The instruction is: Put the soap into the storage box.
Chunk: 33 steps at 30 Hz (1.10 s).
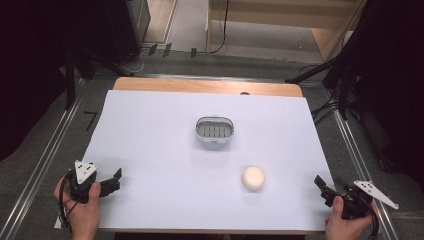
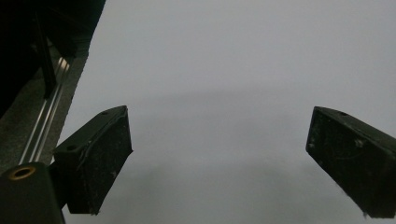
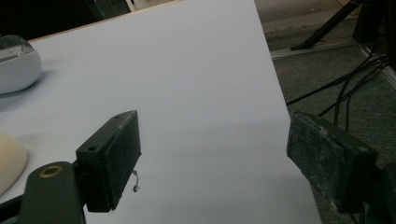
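A cream round lump (image 1: pixel 253 178) lies on the white sheet, right of the middle, and its edge shows at the left of the right gripper view (image 3: pixel 9 158). A small white oval container (image 1: pixel 214 130) with a grey slotted insert stands behind it at the table's centre; its white wall also appears (image 3: pixel 16 65). My left gripper (image 1: pixel 116 181) rests at the near left corner, open, with bare sheet between its jaws (image 2: pixel 217 126). At the near right corner my right gripper (image 1: pixel 322 189) is open and holds nothing (image 3: pixel 212 130); the lump lies to its left.
The white sheet (image 1: pixel 150 140) covers a wooden table whose far edge (image 1: pixel 200 86) is bare. Metal rails (image 1: pixel 45 160) run along both sides. Black stand legs and cables (image 1: pixel 335 100) lie on the floor past the right edge.
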Motion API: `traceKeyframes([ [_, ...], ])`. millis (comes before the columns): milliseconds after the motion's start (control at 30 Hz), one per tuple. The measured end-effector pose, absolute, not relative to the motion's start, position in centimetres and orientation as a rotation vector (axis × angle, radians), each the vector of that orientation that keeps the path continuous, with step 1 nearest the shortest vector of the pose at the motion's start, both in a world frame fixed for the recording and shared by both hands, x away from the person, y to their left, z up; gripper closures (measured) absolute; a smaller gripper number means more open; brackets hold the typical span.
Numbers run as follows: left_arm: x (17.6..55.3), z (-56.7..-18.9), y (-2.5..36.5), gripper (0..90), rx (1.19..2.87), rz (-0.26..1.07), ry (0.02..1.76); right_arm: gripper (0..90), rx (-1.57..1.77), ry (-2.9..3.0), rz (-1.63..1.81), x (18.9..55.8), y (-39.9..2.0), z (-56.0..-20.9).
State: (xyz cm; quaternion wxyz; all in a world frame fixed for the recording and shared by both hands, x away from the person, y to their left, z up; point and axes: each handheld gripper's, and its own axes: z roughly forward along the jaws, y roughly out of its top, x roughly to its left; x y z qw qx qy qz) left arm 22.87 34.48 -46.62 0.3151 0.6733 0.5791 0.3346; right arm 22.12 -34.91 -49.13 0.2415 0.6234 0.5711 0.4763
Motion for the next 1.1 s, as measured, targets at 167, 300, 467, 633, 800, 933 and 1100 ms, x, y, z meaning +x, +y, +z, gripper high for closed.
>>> traceKeyframes([
  [167, 22.9, -46.6, 34.4, 7.4, 1.781, 0.885, 1.526, 20.4, 1.714, 1.639, 1.297, 22.5, -34.8, -49.1],
  [300, 22.9, -46.6, 34.4, 7.4, 1.781, 0.885, 1.526, 18.8, 1.732, 1.733, 1.238, 23.2, -34.5, -49.1],
  [467, 23.0, -46.6, 34.4, 7.4, 1.786, 0.886, 1.532, 17.0, 1.707, 1.818, 1.161, 23.5, -33.9, -49.0],
  [633, 22.9, -46.6, 34.4, 7.4, 1.785, 0.887, 1.524, 16.3, 1.629, 1.941, 1.069, 24.0, -32.9, -48.8],
  [800, 22.9, -46.7, 34.3, 7.4, 1.781, 0.896, 1.521, 18.3, 1.626, 1.987, 1.024, 24.3, -32.5, -48.7],
  [933, 22.9, -46.6, 34.3, 7.4, 1.795, 0.900, 1.522, 16.0, 1.600, 2.077, 0.957, 24.5, -32.0, -48.3],
  [1100, 22.9, -46.6, 34.4, 7.4, 1.792, 0.891, 1.520, 14.0, 1.547, 2.189, 0.883, 24.9, -30.7, -47.6],
])
